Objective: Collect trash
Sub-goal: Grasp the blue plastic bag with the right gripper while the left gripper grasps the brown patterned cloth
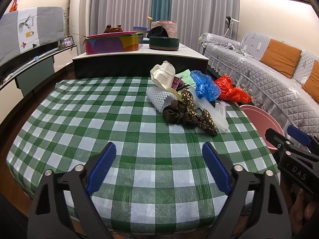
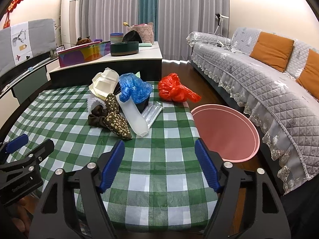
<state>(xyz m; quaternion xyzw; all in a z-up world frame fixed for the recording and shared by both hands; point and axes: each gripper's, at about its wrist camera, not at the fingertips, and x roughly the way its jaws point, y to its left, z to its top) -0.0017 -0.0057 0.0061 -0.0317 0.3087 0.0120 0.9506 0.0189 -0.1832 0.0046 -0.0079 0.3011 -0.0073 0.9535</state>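
Note:
A pile of trash lies at the far right of the green checked table (image 1: 79, 119): a cream foam box (image 1: 162, 73), a blue plastic bag (image 1: 205, 85), a red plastic bag (image 1: 231, 89), white foam netting (image 1: 157, 97), a brown floral scrunchie (image 1: 191, 111) and a clear plastic sleeve (image 1: 215, 115). The same pile shows in the right wrist view, with the blue bag (image 2: 135, 88), red bag (image 2: 175, 90) and scrunchie (image 2: 111, 115). My left gripper (image 1: 159, 165) is open and empty above the near table. My right gripper (image 2: 159, 163) is open and empty, near the table's right edge.
A pink bin (image 2: 225, 131) stands on the floor right of the table, beside a grey quilted sofa (image 2: 259, 75) with orange cushions. A low cabinet (image 1: 139, 57) with boxes stands behind the table. A TV stand (image 1: 30, 67) is at the left.

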